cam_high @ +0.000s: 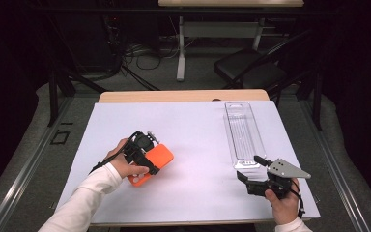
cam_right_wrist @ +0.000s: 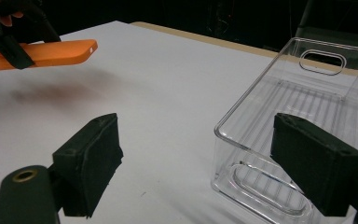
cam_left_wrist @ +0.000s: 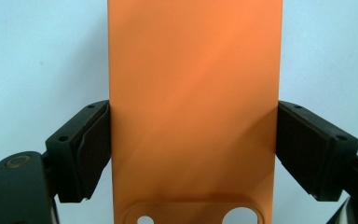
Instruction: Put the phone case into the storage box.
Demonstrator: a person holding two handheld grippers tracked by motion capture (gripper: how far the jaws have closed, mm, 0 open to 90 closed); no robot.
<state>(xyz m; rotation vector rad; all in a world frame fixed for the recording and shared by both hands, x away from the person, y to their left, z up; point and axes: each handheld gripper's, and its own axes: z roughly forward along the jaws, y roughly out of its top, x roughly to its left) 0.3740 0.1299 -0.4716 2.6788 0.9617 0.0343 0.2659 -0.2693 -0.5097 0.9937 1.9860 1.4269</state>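
- Nearest the lens in the left gripper view, the two black pads (cam_left_wrist: 91, 149) of the left gripper (cam_left_wrist: 193, 154) clamp the long edges of an orange phone case (cam_left_wrist: 193, 93), which fills the middle of that frame from top to bottom.
- A camera cut-out with two round holes sits at the bottom edge of the case in that view, a detail the high view is too far off to give.
- In the high view the case (cam_high: 155, 161) lies left of centre in the frame, gripped by the left gripper (cam_high: 145, 159); the left hand (cam_high: 123, 164) wraps the tool from the lower left, white sleeve (cam_high: 84, 198) running to the bottom edge.
- The right gripper view catches the case (cam_right_wrist: 42, 53) side-on at upper left, raised clear of the white table (cam_right_wrist: 158, 79), a soft shadow under it.
- That view also shows its own black jaws standing wide apart and empty, one of them in front of the near end wall of a clear plastic tray (cam_right_wrist: 307, 116) at right.
- From above, the tray (cam_high: 244, 130) runs lengthwise up the right of the frame, the right gripper (cam_high: 251, 166) at its near end, with its jaws spread and pointing left.
- The right hand (cam_high: 282, 203) holds that tool from the lower right, a grey three-cornered plate (cam_high: 285, 169) on top.
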